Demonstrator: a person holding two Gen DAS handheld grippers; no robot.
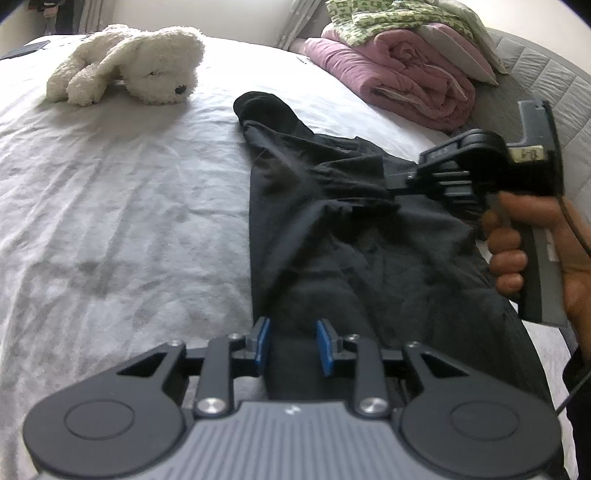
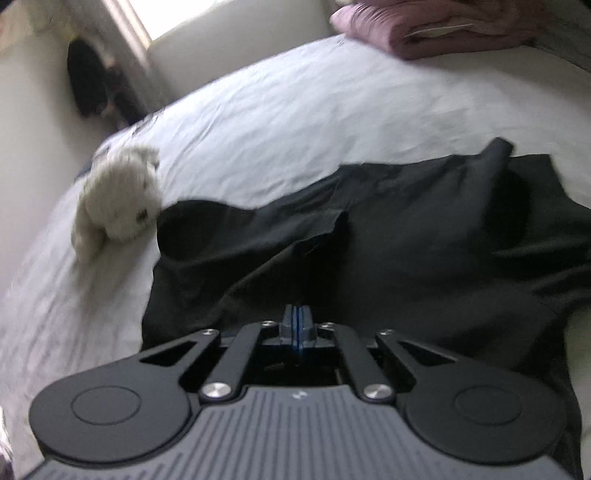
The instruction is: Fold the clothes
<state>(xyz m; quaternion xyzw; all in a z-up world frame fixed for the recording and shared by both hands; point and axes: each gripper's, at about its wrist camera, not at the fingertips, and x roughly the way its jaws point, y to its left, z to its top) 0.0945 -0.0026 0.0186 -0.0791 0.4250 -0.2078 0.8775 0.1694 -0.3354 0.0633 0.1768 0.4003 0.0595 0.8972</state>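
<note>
A black garment [image 1: 332, 240] lies stretched out and rumpled on the white bed sheet [image 1: 110, 203], one rounded end pointing at the far side. My left gripper [image 1: 293, 328] is open at the garment's near end, and dark fabric shows between its blue pads [image 1: 262, 343]. The right gripper [image 1: 391, 182], held by a hand [image 1: 517, 258], pinches a ridge of fabric at the garment's middle, with creases pulling toward its tip. In the right wrist view the right gripper [image 2: 297, 314] has its pads pressed together over the black garment [image 2: 406, 240].
A white plush toy [image 1: 136, 70] [image 2: 118, 206] lies at the far left of the bed. A folded pink blanket [image 1: 399, 74] [image 2: 424, 29] with a green patterned cloth [image 1: 376, 18] on top sits far right, beside a grey quilted cushion [image 1: 535, 74].
</note>
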